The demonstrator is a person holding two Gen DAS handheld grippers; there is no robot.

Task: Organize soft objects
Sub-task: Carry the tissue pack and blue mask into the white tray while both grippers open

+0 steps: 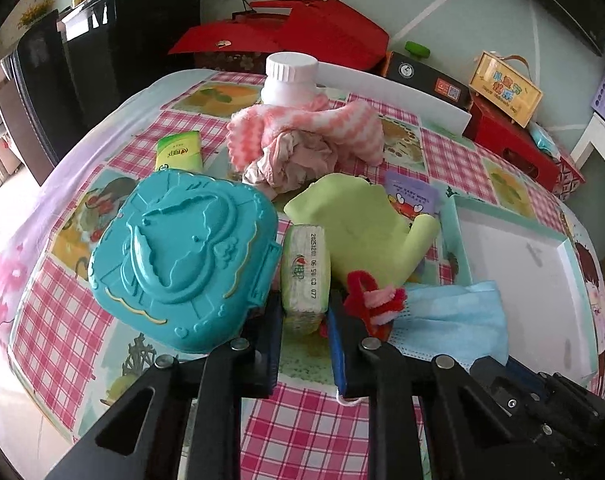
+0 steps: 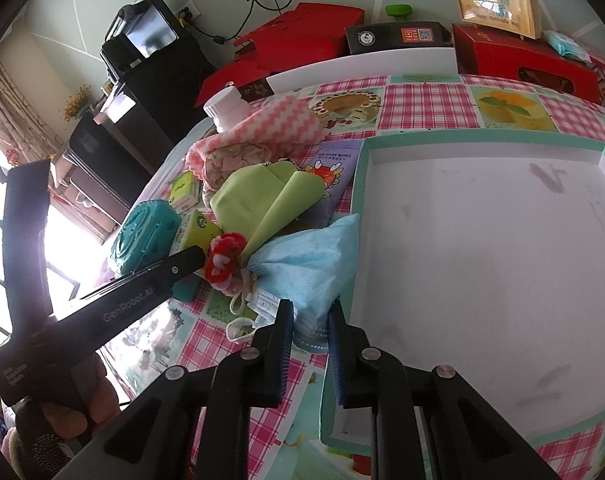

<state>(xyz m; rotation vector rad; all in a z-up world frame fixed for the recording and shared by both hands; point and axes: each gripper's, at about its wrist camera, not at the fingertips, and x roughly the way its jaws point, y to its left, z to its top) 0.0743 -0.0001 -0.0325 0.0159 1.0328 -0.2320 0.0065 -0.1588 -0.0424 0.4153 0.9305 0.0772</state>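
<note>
In the left wrist view my left gripper [image 1: 305,314] is shut on a green-and-white tissue pack [image 1: 304,272], which stands on edge beside a teal plastic case [image 1: 182,256]. My right gripper [image 2: 310,318] is shut on the near end of a blue face mask [image 2: 314,264] that lies against the tray's left rim. A red-and-white fuzzy ornament [image 2: 224,260] rests between mask and tissue pack [image 2: 198,232]. Behind them lie a green cloth [image 2: 258,204], a baby wipes pack [image 2: 334,168], a crumpled pink cloth [image 1: 290,160] and a pink striped towel [image 1: 318,124].
A shallow white tray with a teal rim [image 2: 360,184] fills the right side of the checked tablecloth. A white bottle [image 1: 290,80], a second tissue pack [image 1: 179,154], a low white board [image 1: 402,96] and red boxes [image 1: 510,140] stand further back. A hand [image 2: 82,412] holds the left gripper's handle.
</note>
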